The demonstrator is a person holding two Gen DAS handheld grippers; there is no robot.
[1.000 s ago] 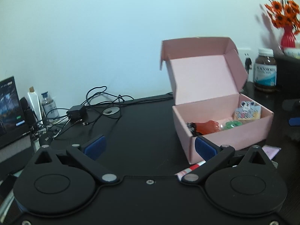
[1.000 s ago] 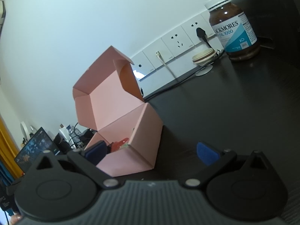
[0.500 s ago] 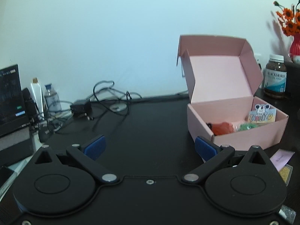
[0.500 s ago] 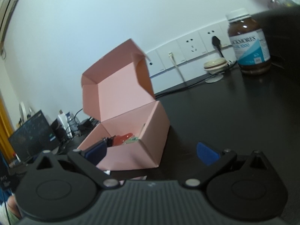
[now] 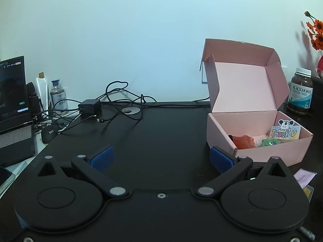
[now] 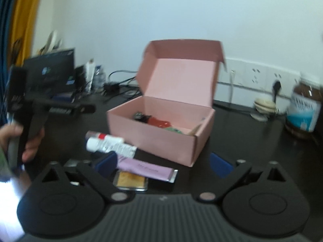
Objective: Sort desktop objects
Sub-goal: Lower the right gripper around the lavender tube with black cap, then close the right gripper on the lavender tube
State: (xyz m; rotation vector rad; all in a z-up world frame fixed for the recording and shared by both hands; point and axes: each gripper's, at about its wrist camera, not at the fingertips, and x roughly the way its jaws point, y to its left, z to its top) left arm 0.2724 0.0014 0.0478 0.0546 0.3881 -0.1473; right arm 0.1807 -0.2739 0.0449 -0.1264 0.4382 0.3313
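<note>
Since a second ago both views have swung: the pink box (image 5: 260, 133) now sits further right in the left wrist view, and the right wrist view, blurred, looks down on it from higher. Left gripper (image 5: 161, 157) is spread wide with nothing between its blue pads, over bare black desk (image 5: 161, 129) that runs clear to the cables (image 5: 121, 109) at the far edge. Right gripper (image 6: 163, 165) is likewise released, empty. Just near-left of the box's front edge lie a white tube (image 6: 110, 145), a purple sachet (image 6: 147, 168) and a gold packet (image 6: 131, 180). Inside the open box sit a red item (image 5: 243, 142) and a card (image 5: 284, 131). A brown bottle (image 5: 300, 92) stands far right.
</note>
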